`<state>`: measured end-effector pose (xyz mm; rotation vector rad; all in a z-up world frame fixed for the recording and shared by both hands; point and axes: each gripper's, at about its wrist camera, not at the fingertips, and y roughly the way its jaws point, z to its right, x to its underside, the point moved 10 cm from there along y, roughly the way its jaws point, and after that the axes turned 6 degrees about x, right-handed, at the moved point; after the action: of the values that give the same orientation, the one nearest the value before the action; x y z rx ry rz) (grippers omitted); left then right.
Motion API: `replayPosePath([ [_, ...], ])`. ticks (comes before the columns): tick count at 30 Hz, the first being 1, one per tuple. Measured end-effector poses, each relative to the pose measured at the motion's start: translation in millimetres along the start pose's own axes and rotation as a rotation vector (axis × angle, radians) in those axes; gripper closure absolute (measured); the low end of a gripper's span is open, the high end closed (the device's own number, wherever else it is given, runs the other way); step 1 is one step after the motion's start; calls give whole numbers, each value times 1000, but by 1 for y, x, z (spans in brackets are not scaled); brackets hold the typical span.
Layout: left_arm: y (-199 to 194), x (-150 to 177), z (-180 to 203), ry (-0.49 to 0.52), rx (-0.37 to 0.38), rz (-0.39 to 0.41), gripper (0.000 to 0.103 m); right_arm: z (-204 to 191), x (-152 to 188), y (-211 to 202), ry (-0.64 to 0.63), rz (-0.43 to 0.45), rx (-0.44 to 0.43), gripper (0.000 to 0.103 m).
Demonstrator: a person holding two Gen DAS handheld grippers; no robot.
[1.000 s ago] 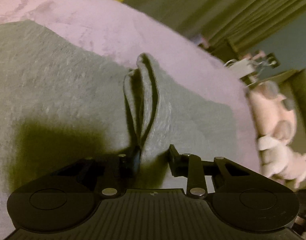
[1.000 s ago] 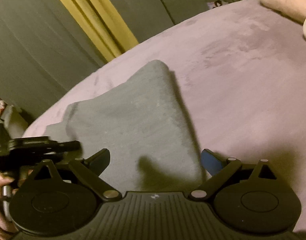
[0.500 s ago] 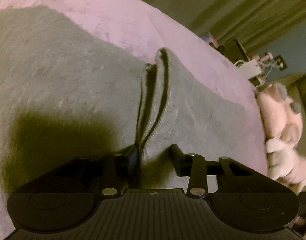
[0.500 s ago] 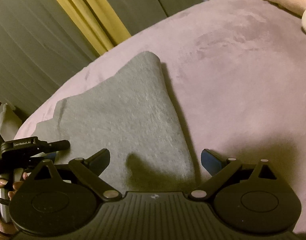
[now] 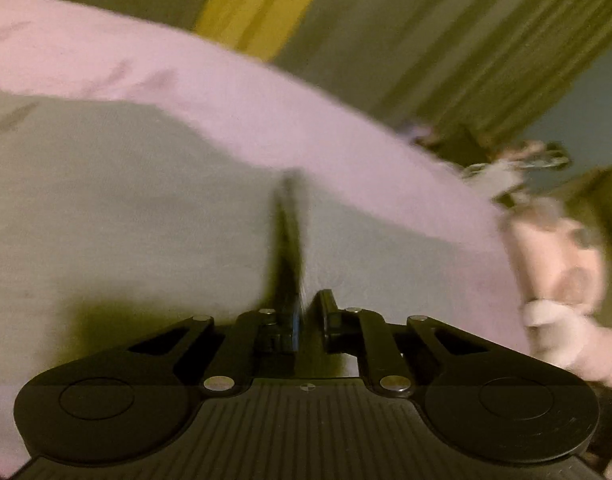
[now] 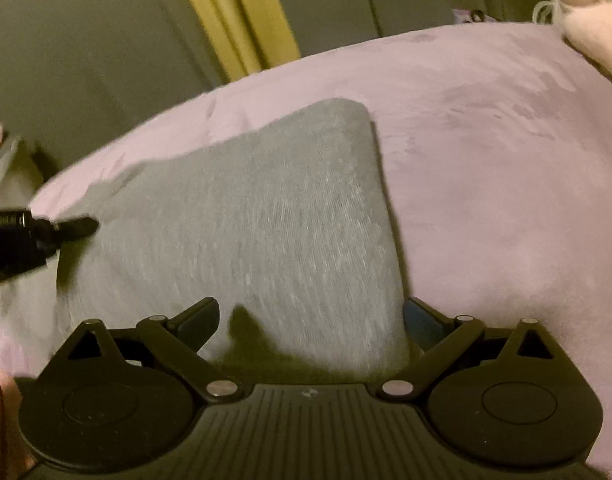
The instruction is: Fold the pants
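Here no readable writing shows; left gripper pinches pants.

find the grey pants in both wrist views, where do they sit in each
Left wrist: the grey pants fill the left and centre, a raised fold of them pinched in the left gripper.
Right wrist: they lie centre-left, reaching down between the right gripper fingers.
Shared landmark: the yellow curtain strip behind the pink bedcover.
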<state>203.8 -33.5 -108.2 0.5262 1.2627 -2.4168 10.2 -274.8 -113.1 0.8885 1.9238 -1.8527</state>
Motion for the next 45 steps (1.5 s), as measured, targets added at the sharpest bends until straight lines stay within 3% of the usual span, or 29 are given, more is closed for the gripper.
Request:
replayPosePath([
  [2,11,6,-24,11,-155,-37,95,1,14,15,-50,-85,73,5],
  [3,12,9,-26,1,-157,-50,95,2,17,18,-48,-105,80,5],
  [5,6,15,-13,-13,-74,-51,86,3,13,12,-16,-95,66,5],
  [6,2,16,-4,1,-50,-43,75,3,11,9,-5,-90,49,5],
  [10,-10,29,30,131,-45,-20,52,5,15,13,30,-102,51,5],
  [13,-4,50,46,191,-26,-81,50,1,23,19,14,-100,77,5],
  [17,7,64,43,277,-111,-128,50,-3,24,12,-3,-82,99,5],
  [20,12,68,27,208,-115,-147,48,-2,22,5,-3,-53,110,5],
  [26,-1,61,8,105,-128,-102,48,-10,26,3,-94,-42,171,5],
  [31,-10,58,-1,104,-158,-67,49,-12,26,0,-79,-52,180,5],
  [37,-15,52,-12,43,-141,-58,48,-14,19,3,-85,-63,198,5],
  [41,-18,52,-21,14,-136,-56,48,-18,11,-2,-78,-7,235,5],
  [45,-24,50,-25,2,-131,-43,39,-29,-2,-14,-108,92,284,5],
])
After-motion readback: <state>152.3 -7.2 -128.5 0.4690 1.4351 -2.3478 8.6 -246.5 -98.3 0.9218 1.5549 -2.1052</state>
